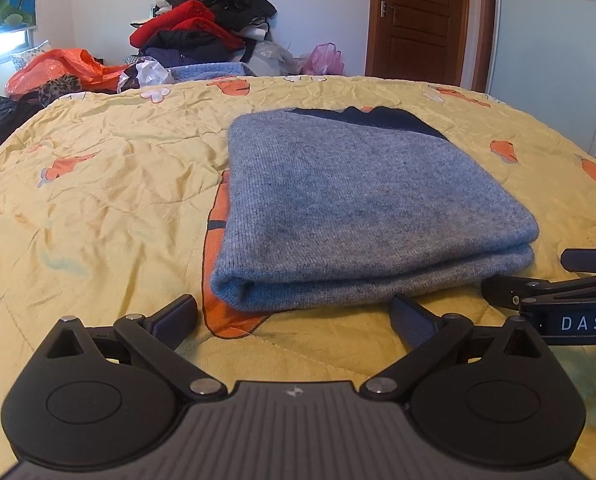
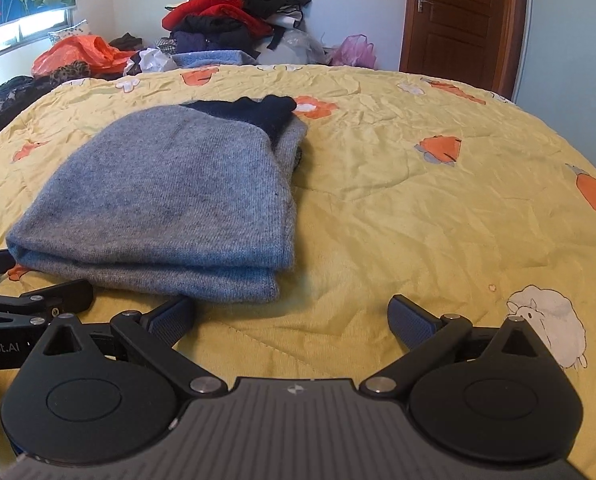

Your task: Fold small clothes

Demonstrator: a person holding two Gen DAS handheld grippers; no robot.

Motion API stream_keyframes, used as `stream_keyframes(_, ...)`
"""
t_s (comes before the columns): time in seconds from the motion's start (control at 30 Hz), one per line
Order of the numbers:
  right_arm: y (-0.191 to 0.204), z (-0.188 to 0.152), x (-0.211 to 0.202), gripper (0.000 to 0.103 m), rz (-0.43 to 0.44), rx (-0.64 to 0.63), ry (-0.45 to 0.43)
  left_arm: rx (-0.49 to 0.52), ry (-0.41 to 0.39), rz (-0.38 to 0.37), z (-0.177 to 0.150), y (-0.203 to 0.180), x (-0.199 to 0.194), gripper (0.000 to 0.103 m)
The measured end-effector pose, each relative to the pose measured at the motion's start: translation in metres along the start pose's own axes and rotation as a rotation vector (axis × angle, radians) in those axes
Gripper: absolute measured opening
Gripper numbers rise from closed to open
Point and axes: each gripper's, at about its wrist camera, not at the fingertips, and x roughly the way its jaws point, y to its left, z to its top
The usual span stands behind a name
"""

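A grey knit sweater with a dark navy part at its far end lies folded in a thick rectangle on the yellow quilt. It also shows in the right wrist view, left of centre. My left gripper is open and empty, just short of the sweater's near folded edge. My right gripper is open and empty, near the sweater's near right corner. Each gripper shows at the edge of the other's view: the right one and the left one.
A tall heap of red, black and dark clothes stands behind the bed's far edge, with an orange bag to its left and a pink bag to its right. A brown door is at the back right.
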Motion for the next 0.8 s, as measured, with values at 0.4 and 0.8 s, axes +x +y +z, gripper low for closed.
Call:
stream_keyframes(0.4, 0.0003, -0.0011, -0.0007, 0.103, 0.000, 0.000, -0.002, 0.002, 0.000, 0.002, -0.0003, 0.0000, -0.0004, 0.103)
stream_keyframes(0.8, 0.0005, -0.0017, -0.0014, 0.103, 0.000, 0.000, -0.002, 0.002, 0.000, 0.001, -0.0005, 0.0000, -0.0008, 0.103)
